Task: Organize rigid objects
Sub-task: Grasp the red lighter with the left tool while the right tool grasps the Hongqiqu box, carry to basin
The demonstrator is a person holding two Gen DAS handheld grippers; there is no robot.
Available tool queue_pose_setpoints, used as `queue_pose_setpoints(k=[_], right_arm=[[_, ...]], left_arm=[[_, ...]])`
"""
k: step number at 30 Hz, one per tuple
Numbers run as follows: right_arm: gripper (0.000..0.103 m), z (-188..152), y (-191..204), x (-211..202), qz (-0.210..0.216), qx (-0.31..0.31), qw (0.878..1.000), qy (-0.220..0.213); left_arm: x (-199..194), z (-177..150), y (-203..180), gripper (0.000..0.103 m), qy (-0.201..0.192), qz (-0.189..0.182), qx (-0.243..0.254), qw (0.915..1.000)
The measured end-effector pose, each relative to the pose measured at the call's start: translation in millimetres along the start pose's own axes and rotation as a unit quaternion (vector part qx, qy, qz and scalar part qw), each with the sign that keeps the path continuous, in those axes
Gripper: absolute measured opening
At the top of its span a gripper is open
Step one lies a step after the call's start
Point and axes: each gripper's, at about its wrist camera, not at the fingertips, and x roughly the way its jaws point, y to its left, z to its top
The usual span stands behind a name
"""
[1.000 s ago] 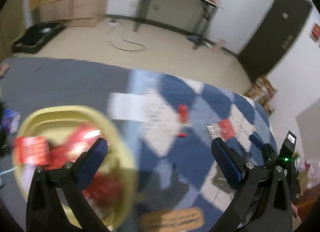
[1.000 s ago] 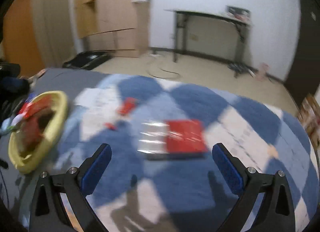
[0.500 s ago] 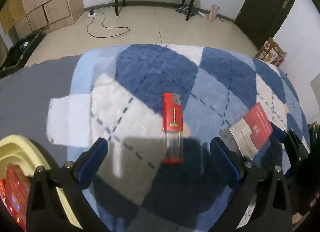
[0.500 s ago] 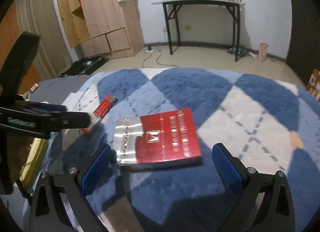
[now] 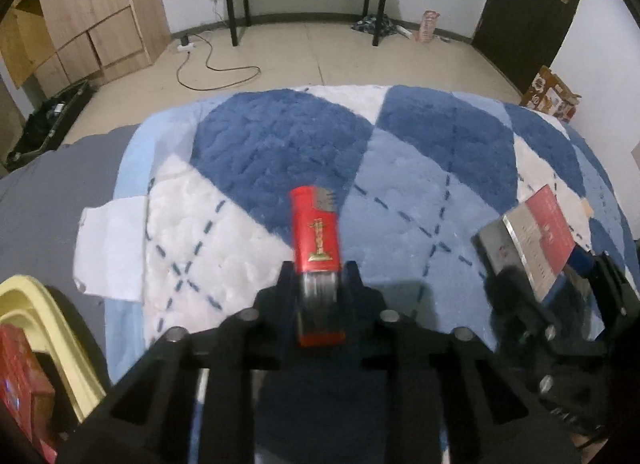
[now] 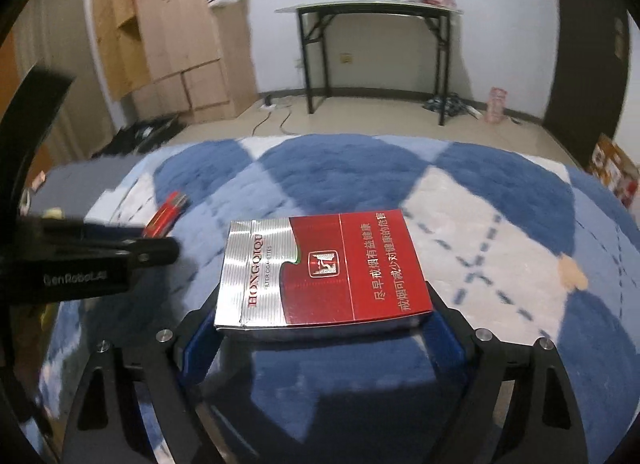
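Red lighter (image 5: pixel 316 238) clamped in left hand-held gripper (image 5: pixel 319 296), long axis pointing away; right hand-held gripper (image 6: pixel 320 328) closing on pack (image 6: pixel 324 270).

The blanket (image 5: pixel 280 151) is plush, quilted cloth, matt and nubbly. The lighter (image 5: pixel 316 240) has a glossy red plastic body, a clear lower part and a ridged metal head. The pack (image 6: pixel 324 272) is smooth, shiny card, part ribbed silver foil, part red. The gripper (image 6: pixel 324 328) is matt black plastic with blue rubbery-looking pads and bright metal screws. The bowl (image 5: pixel 44 328) looks like smooth yellow plastic. The cabinets (image 5: pixel 92 23) show pale matt wood.
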Motion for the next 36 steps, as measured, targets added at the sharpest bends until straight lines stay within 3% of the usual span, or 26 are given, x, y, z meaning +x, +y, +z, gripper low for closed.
queue_pose_setpoints(k=[5,9,13,16,21,23,26,31,36], right_arm=[[0.089,-3.3,-1.9,-4.2,0.008,0.003,1.000,-0.006],[0.089,-4.3,-1.0,-7.8,0.022,-0.005,1.000,-0.009],[0.088,-1.8,6.4,-18.9,0.030,-0.029,0.999,-0.020],[0.089,6.6,24.2,-35.8,0.048,-0.054,0.997,-0.036],[0.089,15.6,91.4,-76.5,0.140,-0.110,0.983,-0.043],[0.089,12.0,128.5,-92.1,0.169,-0.150,0.973,-0.038],[0.089,-0.8,179.5,-105.3,0.206,-0.189,0.960,-0.023],[0.089,-19.7,261.4,-94.6,0.223,-0.268,0.937,0.020],[0.089,-12.9,334.3,-80.3,0.229,-0.340,0.911,0.041]], left_arm=[[10.2,5.8,0.8,0.024,0.000,0.002,-0.005,1.0000],[-12.4,5.6,12.6,0.024,-0.004,-0.009,-0.034,0.9994],[-77.6,-3.3,34.5,0.024,-0.041,-0.003,-0.036,0.9985],[-140.8,-14.2,74.8,0.024,-0.067,-0.003,-0.063,0.9958],[-211.8,-58.0,160.9,0.024,-0.095,0.051,-0.126,0.9861],[-210.6,-76.1,206.5,0.024,-0.088,0.063,-0.174,0.9788],[-193.4,-91.6,248.8,0.024,-0.066,0.104,-0.198,0.9725],[-163.8,-111.1,292.5,0.024,-0.024,0.085,-0.255,0.9628],[-149.0,-120.9,304.3,0.024,0.003,0.058,-0.269,0.9613]])
